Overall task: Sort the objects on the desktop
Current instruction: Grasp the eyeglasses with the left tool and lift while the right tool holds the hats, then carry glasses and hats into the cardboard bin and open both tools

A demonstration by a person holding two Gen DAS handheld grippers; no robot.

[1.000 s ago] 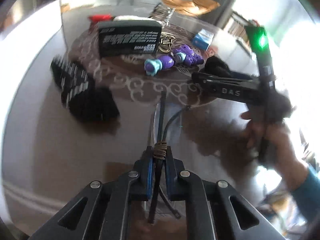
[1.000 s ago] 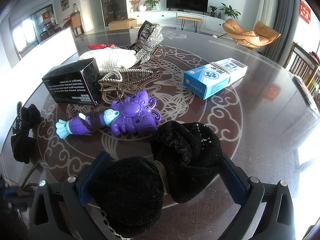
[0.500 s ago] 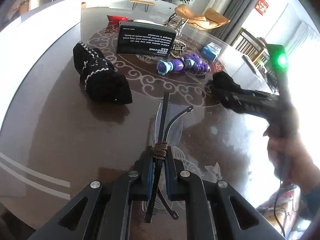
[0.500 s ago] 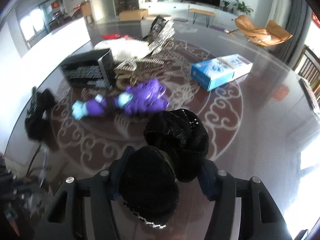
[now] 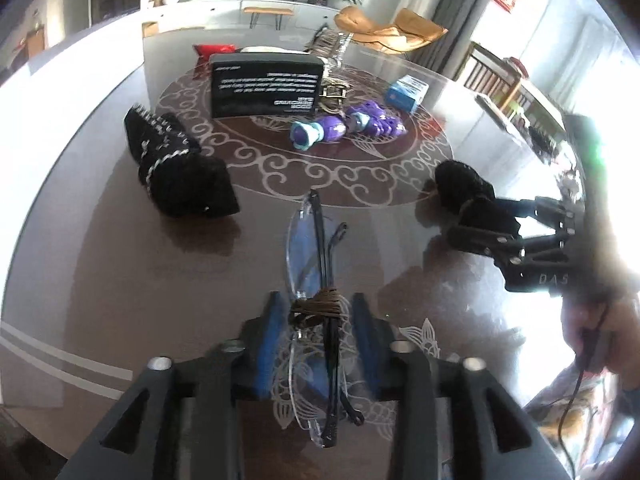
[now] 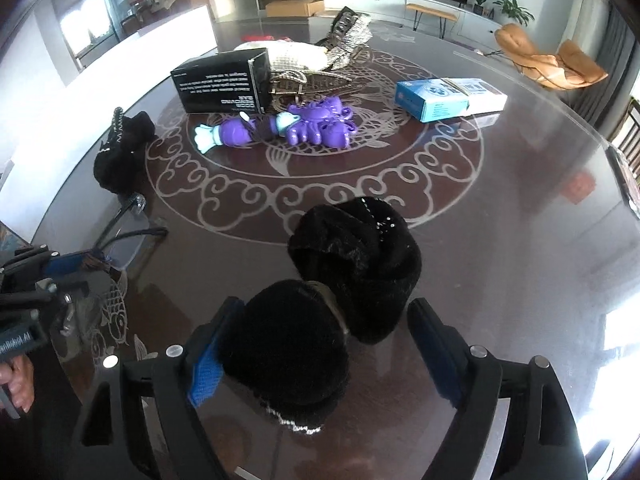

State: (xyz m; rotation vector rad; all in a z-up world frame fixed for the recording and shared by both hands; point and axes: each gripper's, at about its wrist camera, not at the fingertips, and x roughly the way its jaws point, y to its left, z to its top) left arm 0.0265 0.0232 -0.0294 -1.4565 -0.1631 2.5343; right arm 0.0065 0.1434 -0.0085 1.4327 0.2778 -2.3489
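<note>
Left gripper [image 5: 316, 312]: jaws opening. A folded pair of glasses [image 5: 310, 240], bound at the middle with brown cord, lies between the blue pads [image 5: 266, 344]. A gap shows on each side of the frame, so the pads no longer press on it. The glasses rest on the dark glossy table [image 5: 120, 272], lenses pointing away from the camera, temple tips under the gripper body.

Right gripper [image 6: 320, 340]: jaws opening. A black fuzzy bow-shaped hair tie [image 6: 352, 272], cinched at its centre by a tan band, sits between the fingers on the table top. The right pad stands clearly apart from it. The left pad is just beside the near lobe; whether it touches cannot be told, since the black pile hides the edge. From the left wrist camera the same hair tie [image 5: 464, 192] shows at the tips of the right gripper [image 5: 472, 224], to the right of the glasses.

Other items on the table:
- second black hair tie with white-beaded trim [image 5: 176, 168], left of the glasses, near the edge of the scroll pattern;
- black box with white print [image 6: 222, 82], standing toward the far side;
- purple toy with pale blue end [image 6: 280, 128], lying in front of the box;
- blue and white carton [image 6: 448, 98], right of the toy, well apart from it;
- pile of metallic and beaded accessories [image 6: 316, 64] behind the box.

A hand [image 6: 16, 380] grips the left tool's handle at the left edge of the right wrist view.
</note>
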